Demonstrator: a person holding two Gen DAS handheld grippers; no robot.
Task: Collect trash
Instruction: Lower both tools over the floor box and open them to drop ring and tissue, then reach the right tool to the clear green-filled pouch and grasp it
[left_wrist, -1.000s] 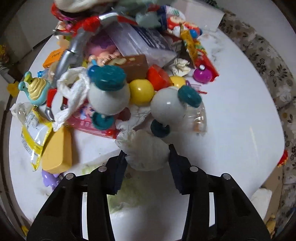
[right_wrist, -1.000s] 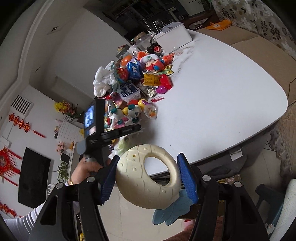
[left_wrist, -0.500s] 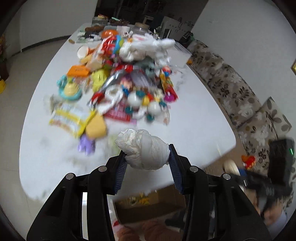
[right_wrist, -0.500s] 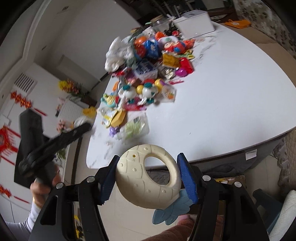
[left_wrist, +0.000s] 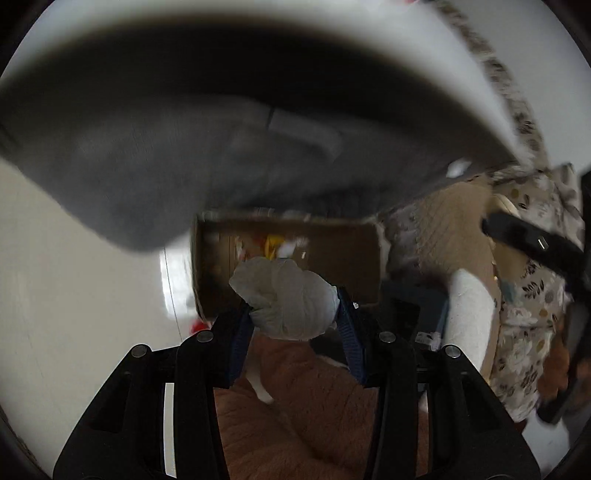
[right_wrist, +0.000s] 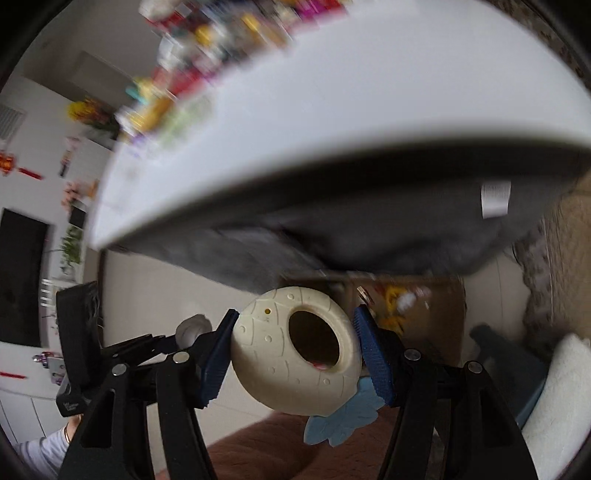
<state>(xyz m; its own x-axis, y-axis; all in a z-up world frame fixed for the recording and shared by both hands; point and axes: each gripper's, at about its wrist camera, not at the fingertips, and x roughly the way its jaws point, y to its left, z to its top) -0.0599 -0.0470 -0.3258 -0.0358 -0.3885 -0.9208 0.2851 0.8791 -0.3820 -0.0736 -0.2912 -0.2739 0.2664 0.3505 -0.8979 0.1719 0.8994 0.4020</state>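
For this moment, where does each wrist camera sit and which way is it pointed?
Left wrist: behind the left gripper, below the table edge, aimed at the cardboard box; its jaws hold a tissue wad.
Right wrist: behind the right gripper, aimed under the table edge; its jaws hold a cream ring toy; the left gripper shows.
Shared: table, cardboard box.

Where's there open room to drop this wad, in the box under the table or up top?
The cardboard box is bare brown over its near and right side; scraps crowd its far-left corner. The left gripper holds the tissue wad before it. On the white table, the near edge is bare and the blurred clutter fills the far end.
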